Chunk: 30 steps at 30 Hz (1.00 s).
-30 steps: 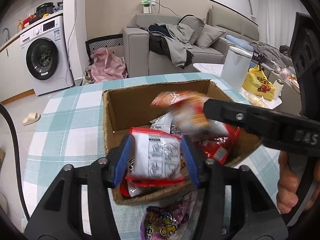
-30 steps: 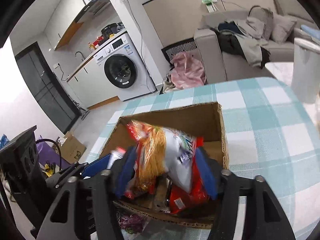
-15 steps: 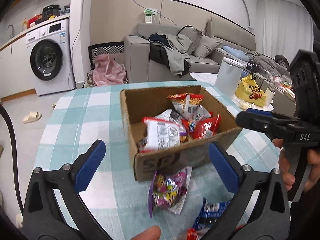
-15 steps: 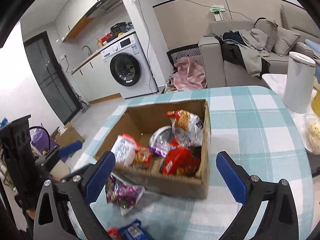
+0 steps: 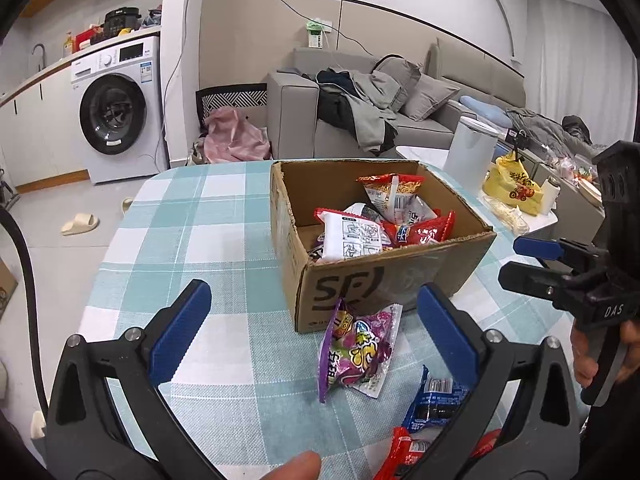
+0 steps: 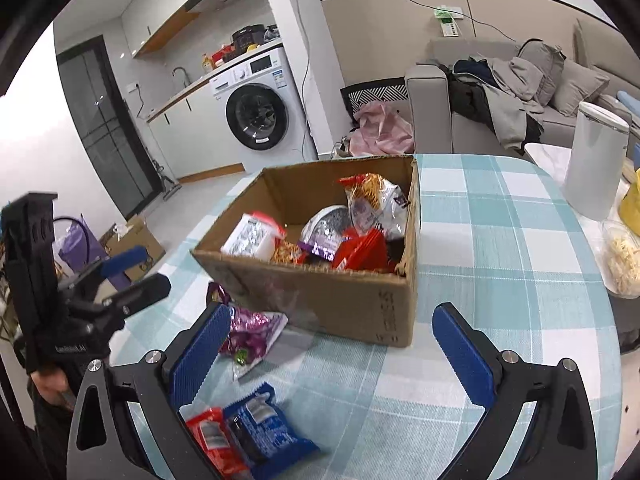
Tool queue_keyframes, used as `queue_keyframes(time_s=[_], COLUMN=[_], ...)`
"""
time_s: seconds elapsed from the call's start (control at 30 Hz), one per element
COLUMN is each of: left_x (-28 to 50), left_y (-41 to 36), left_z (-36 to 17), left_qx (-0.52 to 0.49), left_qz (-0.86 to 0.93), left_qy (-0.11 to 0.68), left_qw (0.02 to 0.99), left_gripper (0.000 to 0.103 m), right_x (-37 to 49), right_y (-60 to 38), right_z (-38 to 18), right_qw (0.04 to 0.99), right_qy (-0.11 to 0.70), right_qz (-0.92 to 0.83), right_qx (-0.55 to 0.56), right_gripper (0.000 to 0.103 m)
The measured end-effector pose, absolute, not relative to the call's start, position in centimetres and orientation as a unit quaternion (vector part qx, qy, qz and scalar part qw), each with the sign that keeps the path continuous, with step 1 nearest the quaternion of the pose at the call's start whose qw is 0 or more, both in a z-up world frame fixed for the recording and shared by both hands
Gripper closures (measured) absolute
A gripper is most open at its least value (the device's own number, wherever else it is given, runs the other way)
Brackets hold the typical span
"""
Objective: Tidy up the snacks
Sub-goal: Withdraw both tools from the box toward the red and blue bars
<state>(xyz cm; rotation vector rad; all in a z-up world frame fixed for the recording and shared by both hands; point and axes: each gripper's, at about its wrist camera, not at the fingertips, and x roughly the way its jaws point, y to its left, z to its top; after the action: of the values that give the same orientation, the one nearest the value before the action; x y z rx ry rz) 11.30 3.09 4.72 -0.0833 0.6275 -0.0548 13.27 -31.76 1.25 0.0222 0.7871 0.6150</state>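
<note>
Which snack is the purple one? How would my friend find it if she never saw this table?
Find the checked blue-and-white tablecloth and the open cardboard box full of snacks on it. The purple packet lies flat on the cloth, just outside the box's near wall. It is the only purple, shiny one with cartoon colours; the blue packet and red packet lie closer to the camera.

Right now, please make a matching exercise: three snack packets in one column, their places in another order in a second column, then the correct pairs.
Things:
1. purple packet
2. blue packet
3. white packet with red edges

Places:
A. inside the cardboard box
B. on the tablecloth, touching the box's front wall
C. on the tablecloth, beside a red packet, nearest the cameras

Pairs: 1-B, 2-C, 3-A
</note>
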Motion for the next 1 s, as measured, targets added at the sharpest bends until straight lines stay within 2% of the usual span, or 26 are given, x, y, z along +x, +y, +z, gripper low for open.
queue_keyframes(time_s=[0.4, 1.0], left_x=[9.8, 2.1], left_y=[1.9, 0.2], left_z=[4.4, 1.9], left_qx=[-0.029, -0.015], left_qz=[-0.035, -0.042], left_qy=[0.314, 0.318], left_qw=[0.948, 0.947], left_gripper=[0.000, 0.000], right_x=[12.3, 5.2], right_y=[-32.4, -34.7], right_z=[0.9, -1.6], right_qw=[0.876, 0.873], right_qy=[0.386, 0.399], right_qz=[0.290, 0.281], right_qx=[0.001, -0.009], right_gripper=[0.000, 0.000])
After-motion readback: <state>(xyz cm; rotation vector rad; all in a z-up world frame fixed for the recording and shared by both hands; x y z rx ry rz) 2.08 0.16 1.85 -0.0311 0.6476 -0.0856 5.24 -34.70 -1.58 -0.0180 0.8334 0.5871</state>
